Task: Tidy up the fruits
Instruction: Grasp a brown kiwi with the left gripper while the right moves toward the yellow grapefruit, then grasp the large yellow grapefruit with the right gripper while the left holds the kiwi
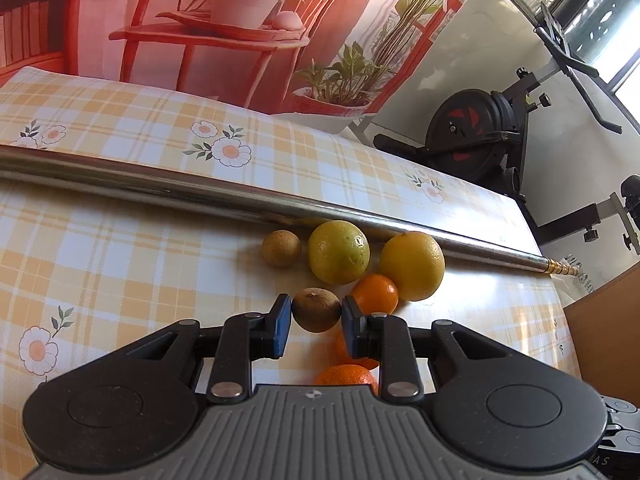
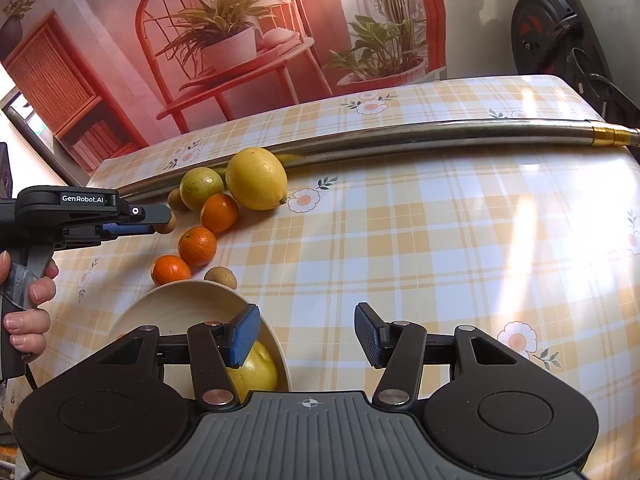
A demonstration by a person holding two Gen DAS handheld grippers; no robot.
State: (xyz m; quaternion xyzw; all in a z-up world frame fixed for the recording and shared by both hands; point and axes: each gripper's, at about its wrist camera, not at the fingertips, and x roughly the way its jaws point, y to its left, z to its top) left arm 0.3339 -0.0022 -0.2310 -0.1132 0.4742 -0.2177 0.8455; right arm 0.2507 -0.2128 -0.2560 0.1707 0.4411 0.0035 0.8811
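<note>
While the left gripper clamps a small brown fruit above the table, one yellow fruit sits in the bowl; the rest remain out. Right gripper stands open, empty.

On the table a metal pole lies across the far side. The fruits cluster against it at ten o'clock, the lemon rightmost. The bowl sits nearer, at seven o'clock, a pear inside it.
</note>
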